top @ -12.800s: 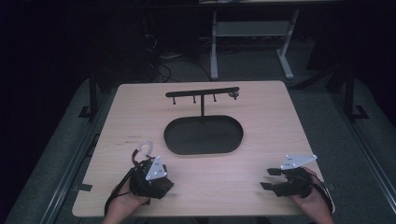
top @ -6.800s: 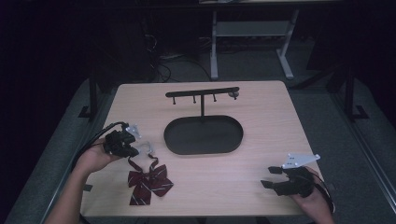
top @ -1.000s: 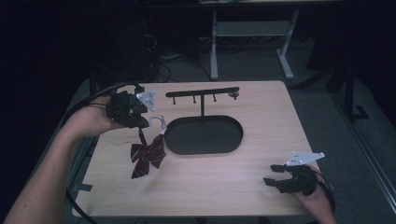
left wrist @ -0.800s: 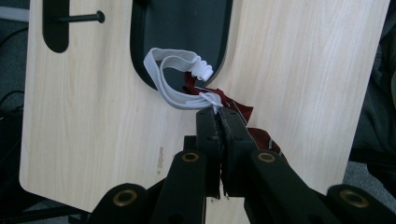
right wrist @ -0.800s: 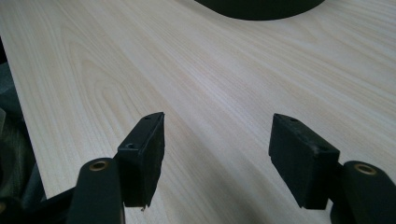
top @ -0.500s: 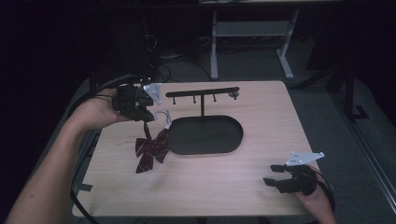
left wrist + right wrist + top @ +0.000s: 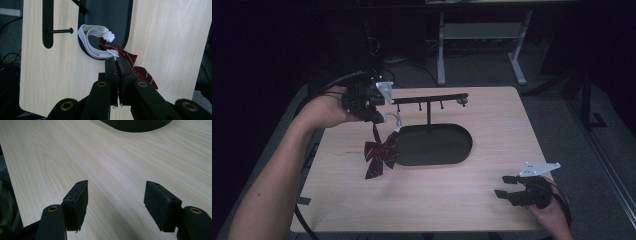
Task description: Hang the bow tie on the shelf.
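A dark red bow tie (image 7: 380,156) hangs in the air from its white elastic strap (image 7: 392,120), just left of the black stand. My left gripper (image 7: 379,116) is shut on that strap, held above the table's left side near the left end of the stand's crossbar (image 7: 428,99). In the left gripper view the jaws are pressed together on the strap (image 7: 96,45), whose loop lies close to a peg (image 7: 60,31), with the bow tie (image 7: 135,67) dangling below. My right gripper (image 7: 506,186) rests open at the table's near right corner, nothing between its fingers (image 7: 115,202).
The black stand has an oval base (image 7: 434,145), an upright post and a crossbar with several small pegs. The light wooden table (image 7: 437,200) has dark floor around it. A white desk frame (image 7: 477,35) stands behind.
My left gripper has carried the bow tie up and to the right, closer to the crossbar's left end. The bow tie now hangs beside the base. The right gripper has not moved.
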{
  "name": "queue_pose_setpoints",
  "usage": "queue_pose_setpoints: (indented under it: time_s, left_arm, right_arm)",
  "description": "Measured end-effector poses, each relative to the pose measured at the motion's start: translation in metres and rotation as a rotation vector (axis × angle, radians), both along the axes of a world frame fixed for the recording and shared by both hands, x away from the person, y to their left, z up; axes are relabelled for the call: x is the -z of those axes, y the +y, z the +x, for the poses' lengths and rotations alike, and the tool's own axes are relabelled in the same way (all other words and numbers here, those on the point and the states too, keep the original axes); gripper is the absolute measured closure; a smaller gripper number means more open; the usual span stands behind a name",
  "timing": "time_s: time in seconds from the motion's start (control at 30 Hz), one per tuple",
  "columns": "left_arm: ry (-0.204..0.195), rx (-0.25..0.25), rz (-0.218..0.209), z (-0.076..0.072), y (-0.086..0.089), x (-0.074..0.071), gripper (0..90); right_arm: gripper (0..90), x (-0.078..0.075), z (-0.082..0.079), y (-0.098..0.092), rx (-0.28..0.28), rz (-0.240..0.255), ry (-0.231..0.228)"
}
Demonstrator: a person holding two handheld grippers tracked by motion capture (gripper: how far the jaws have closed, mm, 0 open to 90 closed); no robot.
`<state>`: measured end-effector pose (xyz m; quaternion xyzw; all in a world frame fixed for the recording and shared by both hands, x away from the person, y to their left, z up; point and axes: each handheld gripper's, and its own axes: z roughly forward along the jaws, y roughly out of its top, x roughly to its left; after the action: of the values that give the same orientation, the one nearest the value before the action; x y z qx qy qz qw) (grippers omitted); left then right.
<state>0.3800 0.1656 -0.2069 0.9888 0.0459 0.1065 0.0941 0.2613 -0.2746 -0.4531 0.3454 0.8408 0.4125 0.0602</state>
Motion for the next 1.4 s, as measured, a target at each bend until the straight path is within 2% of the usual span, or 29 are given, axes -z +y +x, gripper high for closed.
queue_pose_setpoints:
  time_s: [0.13,0.3,0.37,0.43,0.6,0.77,0.8,1.07,1.4]
  left_arm:
    - [0.008,-0.008,-0.005,0.005,-0.003,0.001,87.7]
    - [0.008,0.004,0.009,0.012,-0.008,-0.002,87.7]
    - [0.011,-0.004,-0.003,0.015,-0.009,-0.002,87.7]
    - [0.011,0.005,0.008,0.019,-0.011,-0.003,87.7]
    - [0.015,-0.009,0.001,0.026,-0.014,-0.003,87.7]
    - [0.019,-0.008,0.014,0.035,-0.018,-0.002,87.7]
    - [0.022,-0.016,0.004,0.036,-0.019,-0.001,87.7]
    - [0.044,-0.045,0.027,0.056,-0.018,0.004,87.6]
    - [0.057,-0.1,0.046,0.068,-0.013,0.012,87.5]
  right_arm:
    - [35.5,0.0,0.0,0.0,0.001,0.002,0.0]
    - [35.5,0.001,0.001,-0.001,-0.001,0.004,0.0]
    - [35.5,0.001,0.002,-0.001,-0.001,0.004,0.0]
    - [35.5,0.001,0.002,-0.001,0.0,0.005,0.003]
    - [35.5,0.001,0.002,-0.002,-0.002,0.006,0.005]
    - [35.5,0.002,0.003,-0.002,-0.004,0.006,0.004]
    - [35.5,0.002,0.003,-0.002,-0.004,0.006,0.004]
    - [35.5,0.002,0.003,-0.003,-0.001,0.007,0.01]
    - [35.5,0.002,0.004,-0.004,-0.001,0.008,0.012]
